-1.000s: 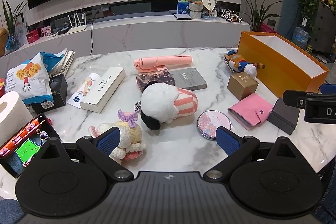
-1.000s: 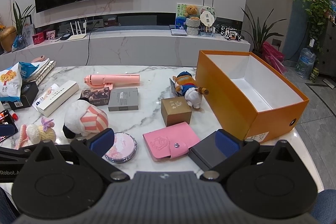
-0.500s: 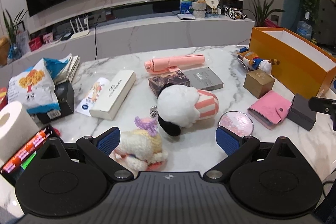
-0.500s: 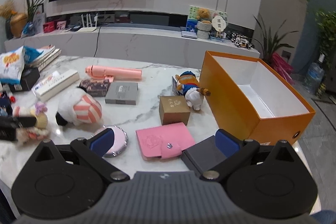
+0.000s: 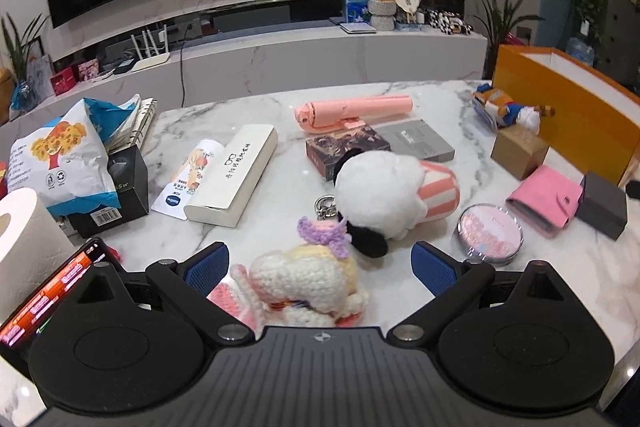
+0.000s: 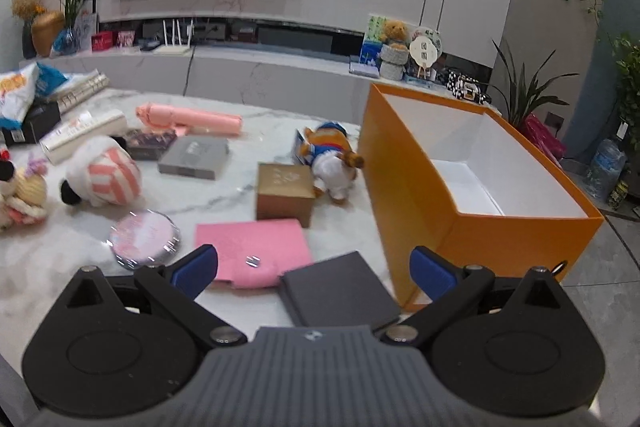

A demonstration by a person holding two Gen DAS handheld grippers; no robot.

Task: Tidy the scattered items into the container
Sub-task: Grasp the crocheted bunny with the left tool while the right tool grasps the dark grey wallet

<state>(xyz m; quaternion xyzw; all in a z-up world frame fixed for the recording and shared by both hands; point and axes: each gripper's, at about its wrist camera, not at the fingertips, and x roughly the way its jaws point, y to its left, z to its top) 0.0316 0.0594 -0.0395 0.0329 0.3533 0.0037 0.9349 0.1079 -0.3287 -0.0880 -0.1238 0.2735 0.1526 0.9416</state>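
An open orange box [image 6: 480, 183] with a white inside stands at the table's right end, also in the left wrist view as the orange box [image 5: 568, 107]. My left gripper [image 5: 320, 263] is open, its blue pads on either side of a crocheted cream doll [image 5: 304, 279]. Behind the doll lies a white plush with pink stripes [image 5: 392, 191]. My right gripper [image 6: 314, 267] is open over a dark grey box [image 6: 340, 291] beside a pink wallet [image 6: 252, 251]. Both lie just left of the orange box.
Scattered on the marble table [image 5: 280, 195]: a round pink compact [image 6: 144, 239], a gold box [image 6: 284, 193], a duck plush [image 6: 328, 155], a pink selfie stick [image 5: 352, 111], a grey case [image 5: 420, 139], a white carton [image 5: 236, 171], a snack bag [image 5: 60, 159], a phone [image 5: 48, 291], a paper roll [image 5: 24, 239].
My left gripper has moved forward until the crocheted doll sits between its pads. The right gripper has dropped and moved closer to the dark grey box and the orange box.
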